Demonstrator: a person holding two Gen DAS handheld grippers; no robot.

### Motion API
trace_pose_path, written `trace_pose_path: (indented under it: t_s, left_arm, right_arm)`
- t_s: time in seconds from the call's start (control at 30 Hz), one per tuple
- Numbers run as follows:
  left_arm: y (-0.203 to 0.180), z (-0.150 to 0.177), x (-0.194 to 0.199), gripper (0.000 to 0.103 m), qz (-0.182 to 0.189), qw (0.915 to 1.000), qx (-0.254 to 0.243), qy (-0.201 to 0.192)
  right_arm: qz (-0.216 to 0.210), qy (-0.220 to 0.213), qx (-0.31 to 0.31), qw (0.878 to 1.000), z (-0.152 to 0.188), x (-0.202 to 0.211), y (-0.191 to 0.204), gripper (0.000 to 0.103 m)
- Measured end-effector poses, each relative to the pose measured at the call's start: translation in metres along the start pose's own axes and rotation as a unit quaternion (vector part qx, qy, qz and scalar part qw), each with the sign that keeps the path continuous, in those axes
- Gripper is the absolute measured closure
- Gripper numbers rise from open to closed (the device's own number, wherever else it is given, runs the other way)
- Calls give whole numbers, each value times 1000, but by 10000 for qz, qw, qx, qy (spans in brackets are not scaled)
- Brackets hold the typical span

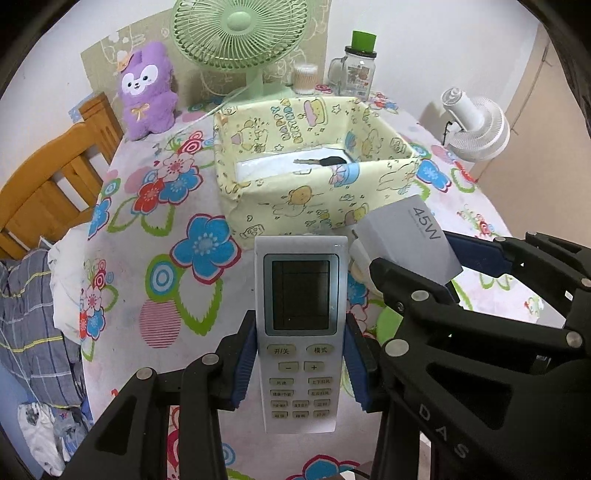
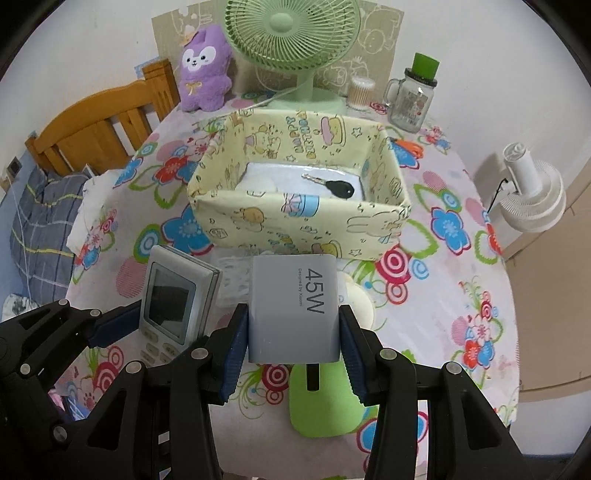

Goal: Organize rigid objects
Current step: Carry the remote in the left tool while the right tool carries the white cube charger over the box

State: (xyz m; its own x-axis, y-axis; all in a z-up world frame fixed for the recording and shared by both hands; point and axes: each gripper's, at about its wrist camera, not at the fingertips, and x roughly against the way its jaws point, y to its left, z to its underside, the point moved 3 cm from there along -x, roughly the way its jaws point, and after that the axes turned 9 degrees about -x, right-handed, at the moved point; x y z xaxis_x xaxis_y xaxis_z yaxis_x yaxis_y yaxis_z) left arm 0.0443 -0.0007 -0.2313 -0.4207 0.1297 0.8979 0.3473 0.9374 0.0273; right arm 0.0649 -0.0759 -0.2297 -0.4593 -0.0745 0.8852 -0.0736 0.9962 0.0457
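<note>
My left gripper (image 1: 301, 363) is shut on a white air-conditioner remote (image 1: 301, 332), held above the flowered table in front of the yellow cartoon-print box (image 1: 314, 206). My right gripper (image 2: 293, 349) is shut on a grey 45W charger (image 2: 293, 310), also in front of the box (image 2: 295, 225). The charger (image 1: 406, 236) and right gripper show at the right of the left wrist view; the remote (image 2: 173, 299) shows at the left of the right wrist view. A black-headed key (image 2: 334, 186) lies inside the box on white items; it also shows in the left wrist view (image 1: 325, 161).
A green desk fan (image 2: 295, 33), purple plush (image 2: 203, 70), cotton-swab tub (image 2: 360, 92) and glass jar with green lid (image 2: 412, 99) stand behind the box. A white fan (image 2: 532, 192) is at the right edge. A green object (image 2: 325, 410) lies under my right gripper. A wooden chair (image 1: 51, 177) stands left.
</note>
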Motion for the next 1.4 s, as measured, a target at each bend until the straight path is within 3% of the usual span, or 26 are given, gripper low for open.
trace_pose_path:
  t_s: [0.6,1.4]
  left_arm:
    - [2,-36,8,58,-282,9994,181,-57]
    - [-5,-96,-22,58,-505,9976,463,-59]
  right_arm:
    - [-288,-136,190,9993,-37,7,-10,53]
    - [-478,-145,422,9979,-95,-23,-44,53]
